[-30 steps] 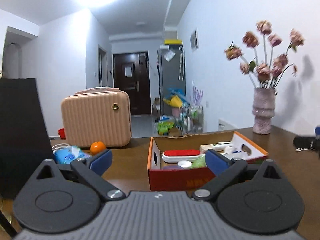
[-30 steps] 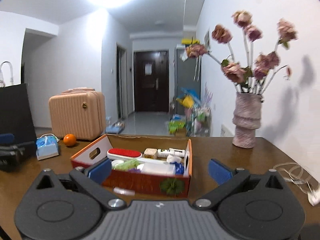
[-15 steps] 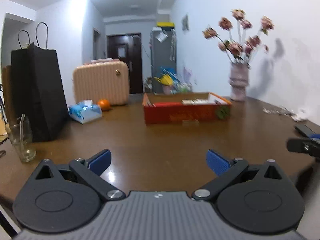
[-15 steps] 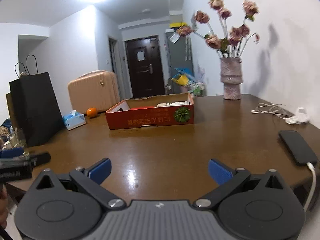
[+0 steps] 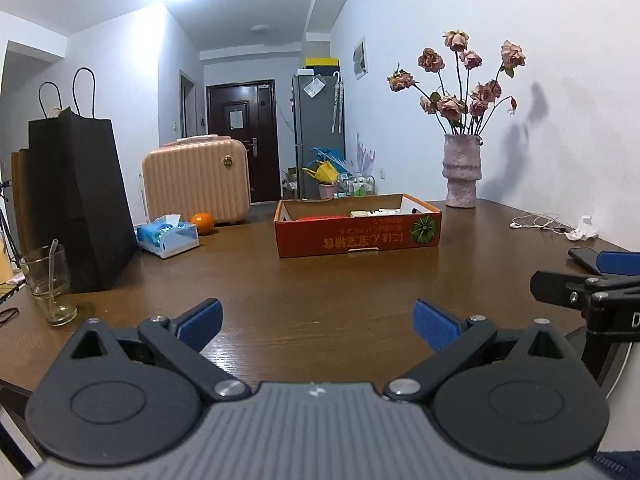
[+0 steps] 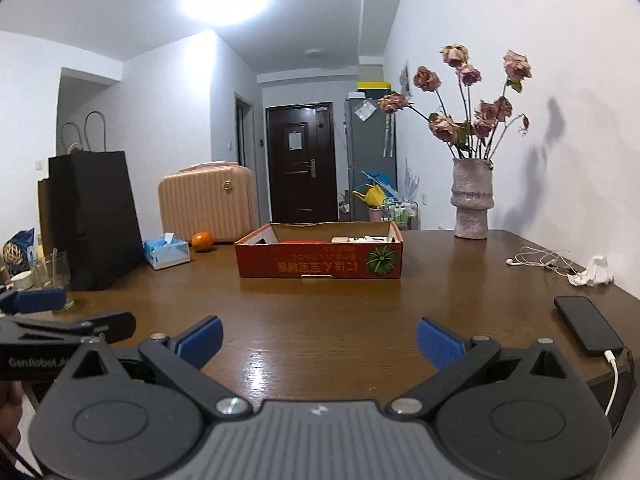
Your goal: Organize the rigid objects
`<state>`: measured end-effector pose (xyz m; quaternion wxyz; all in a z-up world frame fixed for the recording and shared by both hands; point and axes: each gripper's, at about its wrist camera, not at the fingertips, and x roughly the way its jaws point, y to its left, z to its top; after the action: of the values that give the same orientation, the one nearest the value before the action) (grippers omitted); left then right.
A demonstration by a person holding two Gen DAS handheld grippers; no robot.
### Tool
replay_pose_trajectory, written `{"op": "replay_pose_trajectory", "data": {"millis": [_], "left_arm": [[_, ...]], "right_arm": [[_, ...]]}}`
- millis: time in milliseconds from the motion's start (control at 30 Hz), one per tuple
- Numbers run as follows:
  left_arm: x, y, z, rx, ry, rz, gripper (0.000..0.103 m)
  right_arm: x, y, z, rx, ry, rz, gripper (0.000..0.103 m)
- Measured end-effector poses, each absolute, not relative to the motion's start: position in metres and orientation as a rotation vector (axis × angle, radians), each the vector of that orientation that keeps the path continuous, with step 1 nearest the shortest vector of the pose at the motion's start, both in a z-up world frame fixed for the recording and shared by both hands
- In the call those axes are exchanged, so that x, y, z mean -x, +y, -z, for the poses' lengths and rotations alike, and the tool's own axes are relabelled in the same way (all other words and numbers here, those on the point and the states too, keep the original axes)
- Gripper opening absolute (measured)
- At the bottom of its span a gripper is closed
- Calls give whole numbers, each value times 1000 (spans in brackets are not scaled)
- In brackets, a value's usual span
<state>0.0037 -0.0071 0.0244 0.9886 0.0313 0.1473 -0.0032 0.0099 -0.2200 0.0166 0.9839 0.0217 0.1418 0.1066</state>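
Observation:
A red cardboard box (image 5: 358, 231) (image 6: 319, 257) stands mid-table, holding several small items, among them a red-topped one (image 5: 318, 218) and white packets (image 6: 362, 238). My left gripper (image 5: 316, 322) hangs open over the table's near edge, far short of the box, with nothing between its blue pads. My right gripper (image 6: 318, 340) is likewise open and empty over the near edge. Each gripper shows at the side of the other's view: the right one (image 5: 588, 280) and the left one (image 6: 52, 316).
A black paper bag (image 5: 80, 204), a glass (image 5: 50, 284), a tissue pack (image 5: 168, 236), an orange (image 5: 201, 223) and a pink suitcase (image 5: 196, 182) stand at the left. At the right are a flower vase (image 6: 471, 204), earphones (image 6: 540, 260), crumpled tissue (image 6: 594, 274) and a charging phone (image 6: 588, 324).
Both grippers have pulled far back from right above the box to the table's near edge, still open. The box now sits well ahead of them.

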Motion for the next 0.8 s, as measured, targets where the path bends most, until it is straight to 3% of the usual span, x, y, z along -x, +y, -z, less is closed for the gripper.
{"op": "replay_pose_trajectory", "data": {"millis": [800], "left_arm": [[-3,-5,-24,-69,293,3,103]], "right_arm": [[-16,-218,-14,-38,303,-243,103]]}}
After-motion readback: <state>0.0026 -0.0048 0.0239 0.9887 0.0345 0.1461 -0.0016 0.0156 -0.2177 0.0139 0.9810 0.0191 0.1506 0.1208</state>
